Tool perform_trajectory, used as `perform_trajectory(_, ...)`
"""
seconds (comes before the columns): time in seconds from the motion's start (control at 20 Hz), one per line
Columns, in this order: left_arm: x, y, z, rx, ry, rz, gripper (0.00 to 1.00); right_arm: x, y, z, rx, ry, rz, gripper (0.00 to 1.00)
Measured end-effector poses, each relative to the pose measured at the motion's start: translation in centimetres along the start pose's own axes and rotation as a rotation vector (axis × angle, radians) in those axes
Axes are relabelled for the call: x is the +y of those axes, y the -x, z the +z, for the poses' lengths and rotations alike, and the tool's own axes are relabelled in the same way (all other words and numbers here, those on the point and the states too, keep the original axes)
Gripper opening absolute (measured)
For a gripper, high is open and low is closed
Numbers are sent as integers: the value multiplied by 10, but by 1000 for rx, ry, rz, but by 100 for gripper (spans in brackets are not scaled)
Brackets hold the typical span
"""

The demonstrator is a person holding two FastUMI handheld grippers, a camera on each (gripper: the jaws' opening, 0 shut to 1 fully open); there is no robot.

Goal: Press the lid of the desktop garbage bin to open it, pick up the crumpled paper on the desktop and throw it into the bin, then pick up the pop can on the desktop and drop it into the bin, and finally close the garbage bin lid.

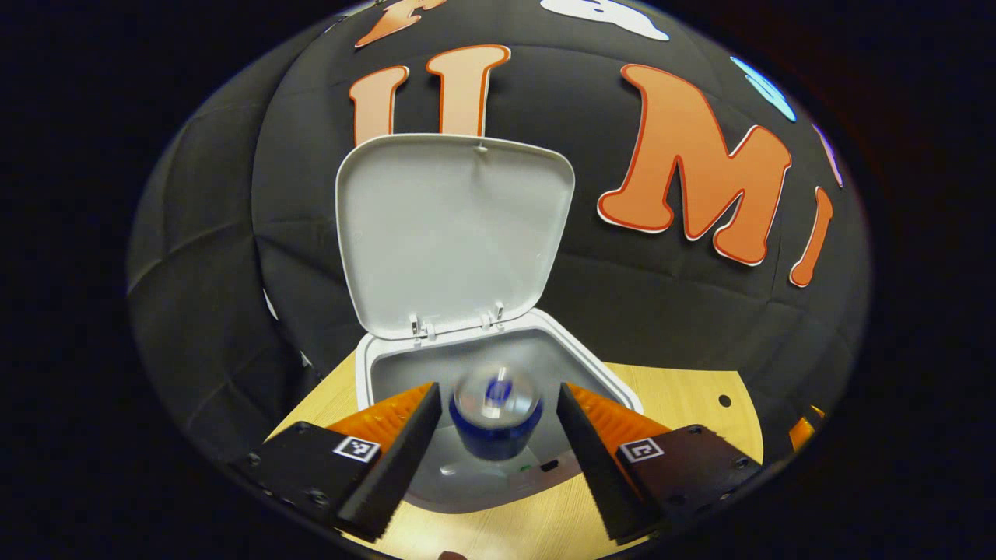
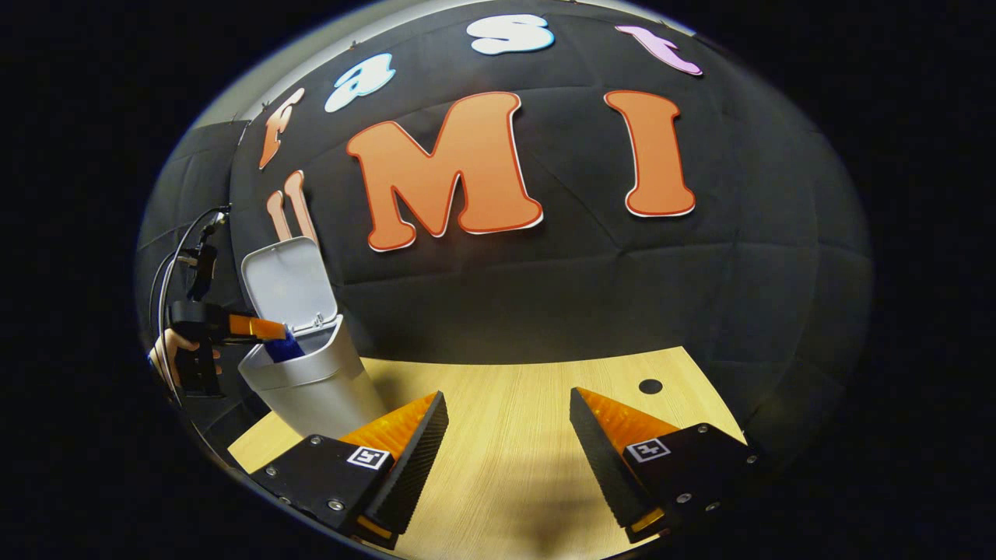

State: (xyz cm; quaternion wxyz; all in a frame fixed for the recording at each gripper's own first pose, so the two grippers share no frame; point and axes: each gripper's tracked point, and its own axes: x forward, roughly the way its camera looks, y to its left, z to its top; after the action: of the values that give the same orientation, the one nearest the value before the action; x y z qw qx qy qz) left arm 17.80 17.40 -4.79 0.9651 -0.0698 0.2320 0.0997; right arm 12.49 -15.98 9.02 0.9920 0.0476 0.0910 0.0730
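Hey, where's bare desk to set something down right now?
Bare wood lies ahead of the right gripper, from the bin across to the desktop's small hole. It is crowded over the bin, where the left gripper hangs with the can.

No legible text, brand or number appears on the bin (image 1: pixel 498 365), its lid (image 1: pixel 455 233) or the blurred can (image 1: pixel 496 416). Each claw carries square coded markers (image 1: pixel 357 449), not readable text.

Bin (image 1: pixel 591 365) white-rimmed in left gripper view, silver-grey body (image 2: pixel 311 381) in right gripper view; lid (image 1: pixel 455 233) pale grey inside. Can (image 1: pixel 496 424) deep blue, silver top. Table (image 2: pixel 513 435) light wood grain, one small dark hole (image 2: pixel 650 386).
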Motion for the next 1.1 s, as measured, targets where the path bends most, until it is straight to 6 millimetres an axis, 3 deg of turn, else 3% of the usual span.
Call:
perform_trajectory(0.15, -3, 10, 16, -43, -29, 11, 98, -2, -3, -5, 9, -18, -7, 94)
perform_trajectory(0.2, -5, 16, 29, -88, -26, 8, 98, -2, -3, -6, 13, -15, -9, 94)
perform_trajectory(0.35, -15, 36, 106, -299, 9, -19, 95, 1, -6, -7, 20, -19, -1, 94)
perform_trajectory(0.5, -5, 46, 184, -411, 27, 27, 94, 4, -8, -3, 15, -55, 19, 95)
perform_trajectory(0.65, 8, 23, 235, -412, 108, 49, 94, 1, -9, 3, 0, -68, 25, 94)
perform_trajectory(0.85, 24, -21, 262, -323, 8, 142, 94, -14, -7, 10, -14, -76, 10, 94)
perform_trajectory(1.1, 23, -50, 241, -232, -67, 173, 94, -29, -9, 10, -9, -109, -8, 94)
